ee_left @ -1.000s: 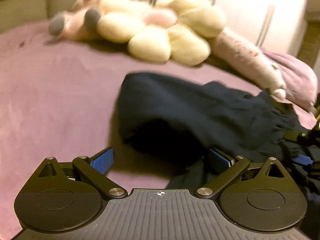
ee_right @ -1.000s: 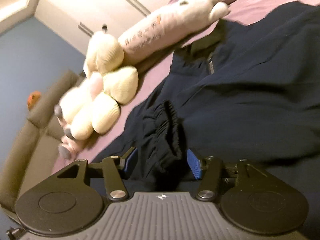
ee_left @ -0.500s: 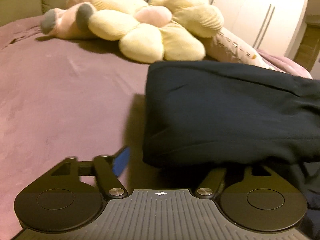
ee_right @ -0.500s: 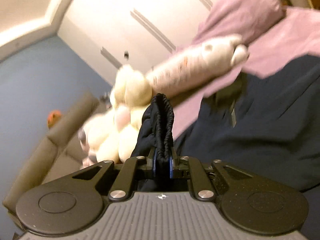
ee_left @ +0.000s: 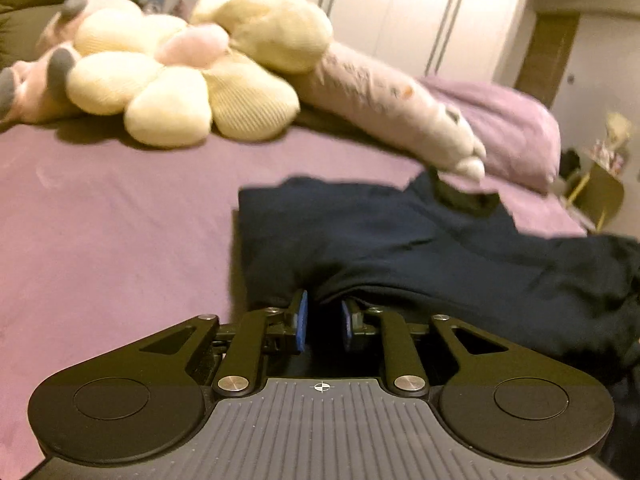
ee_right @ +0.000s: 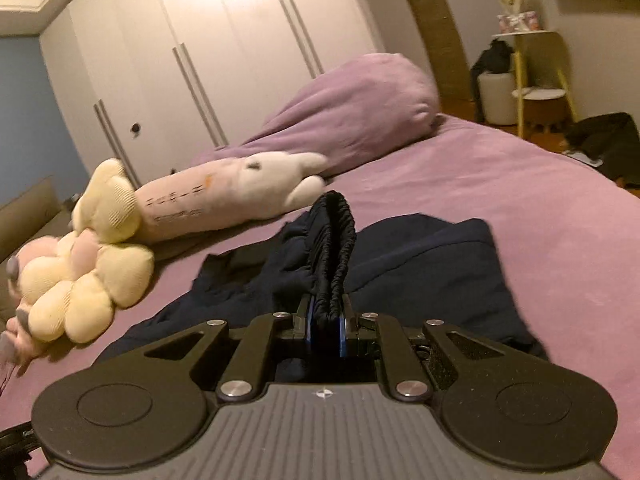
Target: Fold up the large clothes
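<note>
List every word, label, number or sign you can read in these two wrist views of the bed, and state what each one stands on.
Nothing can be read for certain.
Long pale pink plush bolster toy: two rows of dark printed marks along its side, too blurred to read.
Same toy in the left wrist view: faint smeared marks, unreadable.
Black claw housing: a small round crosshair emblem, a sign with no letters.
Dark navy garment: no label or print visible.

Dark navy garment, rumpled on purple bed, gathered elastic cuff lifted upright, near plush toys.
</note>
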Available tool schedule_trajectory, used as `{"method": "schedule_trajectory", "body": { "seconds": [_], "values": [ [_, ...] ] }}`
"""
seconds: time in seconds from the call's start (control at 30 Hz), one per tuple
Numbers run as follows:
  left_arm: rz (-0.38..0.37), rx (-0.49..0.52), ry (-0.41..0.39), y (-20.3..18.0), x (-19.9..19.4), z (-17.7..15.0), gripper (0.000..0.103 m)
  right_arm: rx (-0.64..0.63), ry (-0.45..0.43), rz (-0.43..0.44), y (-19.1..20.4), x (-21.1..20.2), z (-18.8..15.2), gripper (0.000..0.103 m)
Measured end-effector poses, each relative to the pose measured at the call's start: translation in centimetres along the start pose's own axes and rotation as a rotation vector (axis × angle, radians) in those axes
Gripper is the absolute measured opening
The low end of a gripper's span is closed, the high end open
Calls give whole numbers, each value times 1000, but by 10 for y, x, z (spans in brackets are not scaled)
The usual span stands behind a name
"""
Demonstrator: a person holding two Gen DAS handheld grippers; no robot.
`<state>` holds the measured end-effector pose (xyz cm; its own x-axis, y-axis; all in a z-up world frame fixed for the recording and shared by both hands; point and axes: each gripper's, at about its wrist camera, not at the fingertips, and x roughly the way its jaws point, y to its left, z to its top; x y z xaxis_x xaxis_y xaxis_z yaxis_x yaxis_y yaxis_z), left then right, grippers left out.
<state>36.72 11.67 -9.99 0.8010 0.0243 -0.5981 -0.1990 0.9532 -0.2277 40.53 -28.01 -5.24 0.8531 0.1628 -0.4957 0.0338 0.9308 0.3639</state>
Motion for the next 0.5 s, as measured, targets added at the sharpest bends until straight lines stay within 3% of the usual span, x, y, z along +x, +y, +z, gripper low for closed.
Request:
{"method": "schedule_trajectory", "body": {
  "seconds": [0.17, 0.3, 0.4, 0.5],
  "values": [
    [26, 140, 11, -13, 7, -18, 34, -121, 25, -129, -9, 28, -12, 11],
    [23, 151, 6, -13, -4, -18, 56, -142, 139, -184, -19, 66, -25, 11],
    [3, 102, -5, -6, -16, -14, 72, -198, 90, -197, -15, 67, -23, 11],
    [-17, 65, -9, -1, -25, -9, 74, -280, 18, -268, -13, 76, -23, 15]
  ]
}}
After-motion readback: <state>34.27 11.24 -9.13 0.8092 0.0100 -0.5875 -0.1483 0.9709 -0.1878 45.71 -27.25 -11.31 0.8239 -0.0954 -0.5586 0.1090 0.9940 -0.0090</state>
